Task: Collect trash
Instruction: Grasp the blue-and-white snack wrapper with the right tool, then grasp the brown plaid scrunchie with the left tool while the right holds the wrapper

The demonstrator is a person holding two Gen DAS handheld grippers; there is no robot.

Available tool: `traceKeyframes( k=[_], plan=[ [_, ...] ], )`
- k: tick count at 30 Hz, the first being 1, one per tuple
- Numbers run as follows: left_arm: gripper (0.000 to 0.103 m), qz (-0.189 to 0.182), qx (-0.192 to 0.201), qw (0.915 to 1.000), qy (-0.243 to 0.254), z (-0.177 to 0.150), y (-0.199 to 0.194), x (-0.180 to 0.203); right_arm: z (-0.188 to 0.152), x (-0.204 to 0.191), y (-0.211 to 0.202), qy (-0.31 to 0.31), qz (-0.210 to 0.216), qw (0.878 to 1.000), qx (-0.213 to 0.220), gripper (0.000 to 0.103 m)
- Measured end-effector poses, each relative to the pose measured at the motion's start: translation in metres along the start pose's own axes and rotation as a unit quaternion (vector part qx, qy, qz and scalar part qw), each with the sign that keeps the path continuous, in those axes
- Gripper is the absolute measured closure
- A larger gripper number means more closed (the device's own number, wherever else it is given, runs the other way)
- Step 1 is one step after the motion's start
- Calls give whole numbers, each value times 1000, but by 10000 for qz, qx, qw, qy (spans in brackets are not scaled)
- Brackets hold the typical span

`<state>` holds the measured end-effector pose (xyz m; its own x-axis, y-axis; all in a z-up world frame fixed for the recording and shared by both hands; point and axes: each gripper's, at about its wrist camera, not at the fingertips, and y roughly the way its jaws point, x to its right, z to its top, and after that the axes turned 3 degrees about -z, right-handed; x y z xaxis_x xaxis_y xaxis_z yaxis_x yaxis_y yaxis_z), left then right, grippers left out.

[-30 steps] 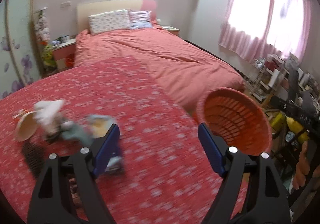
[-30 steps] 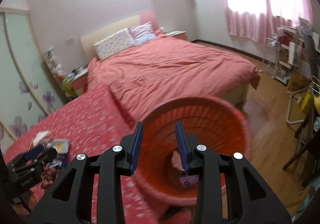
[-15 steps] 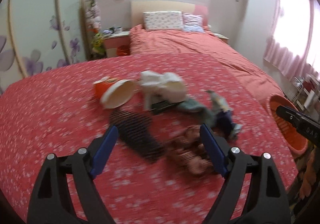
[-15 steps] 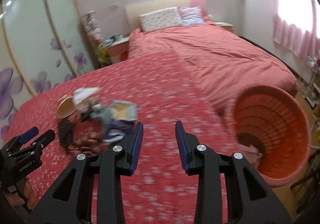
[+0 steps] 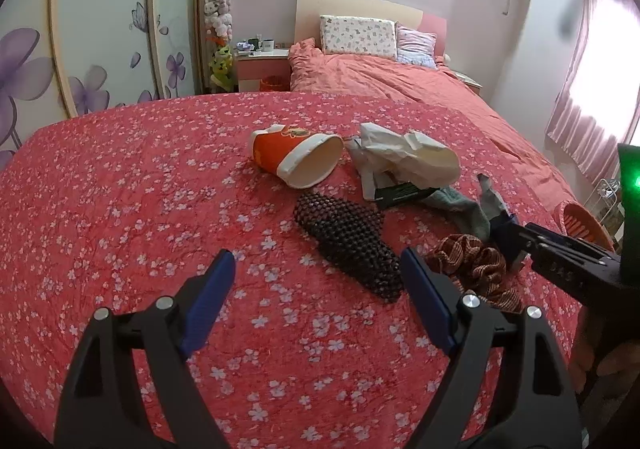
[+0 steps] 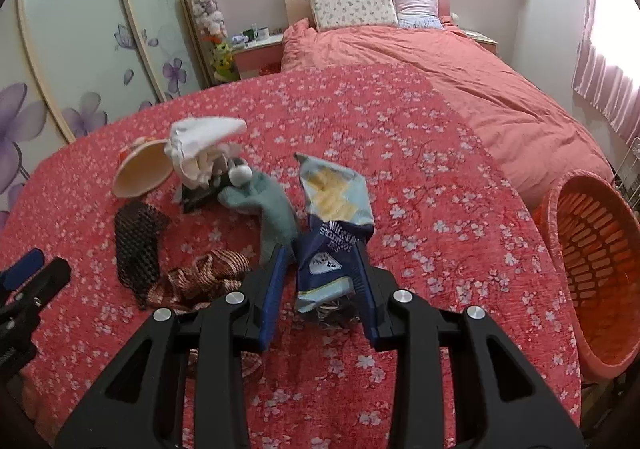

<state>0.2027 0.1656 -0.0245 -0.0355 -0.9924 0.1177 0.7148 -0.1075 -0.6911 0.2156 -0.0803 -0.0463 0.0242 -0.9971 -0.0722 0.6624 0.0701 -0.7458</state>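
A blue snack bag [image 6: 332, 233] lies on the red floral blanket [image 6: 420, 177], its lower end between the jaws of my right gripper [image 6: 322, 269], which is open around it. Near it lie a green sock [image 6: 272, 209], a brown scrunchie [image 6: 204, 277], a dark beaded mat [image 6: 138, 245], crumpled white paper [image 6: 200, 145] and an orange paper cup [image 6: 140, 169]. My left gripper [image 5: 316, 285] is open and empty, low over the blanket before the beaded mat [image 5: 348, 245], with the cup [image 5: 298, 157], paper [image 5: 404, 157] and scrunchie [image 5: 472, 265] beyond.
An orange laundry basket [image 6: 592, 269] stands at the bed's right side, also at the right edge of the left wrist view [image 5: 580, 225]. A pink duvet and pillows [image 6: 352, 7] lie further back. A nightstand [image 5: 262, 65] and sliding wardrobe doors [image 5: 100, 25] are on the left.
Both grippers swung left from the basket to the pile of items. My right gripper opened wider and came down around the snack bag. My left gripper moved closer to the beaded mat.
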Motion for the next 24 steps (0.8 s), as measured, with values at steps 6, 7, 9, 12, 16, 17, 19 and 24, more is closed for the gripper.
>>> traceKeyframes(
  k=[6,7,9,12,16,17,19,24],
  plan=[
    [21,-136,-59,9999,74,-4,6,11,-5,9,0,28,-57,10000,-27,83],
    [21,-161,-68,9998,92,-4,7,14,-5,11,-1,33,-56,10000,-17,84],
    [21,-221,-88,9996,118,-5,8,20,-6,13,-5,37,-72,10000,19,88],
    [21,-317,-111,9993,172,-7,9,31,-6,19,-9,65,-94,9999,54,91],
    [21,-404,-125,9988,240,-9,10,44,-7,27,-14,132,-145,9997,127,93],
    [21,-433,-129,9987,254,-9,10,47,-7,29,-16,139,-166,9996,162,93],
    [21,-494,-140,9982,304,-11,11,55,-8,34,-21,161,-196,9994,225,93],
    [28,-602,-157,9970,455,-14,12,76,-10,51,-32,302,-217,9987,335,93]
  ],
)
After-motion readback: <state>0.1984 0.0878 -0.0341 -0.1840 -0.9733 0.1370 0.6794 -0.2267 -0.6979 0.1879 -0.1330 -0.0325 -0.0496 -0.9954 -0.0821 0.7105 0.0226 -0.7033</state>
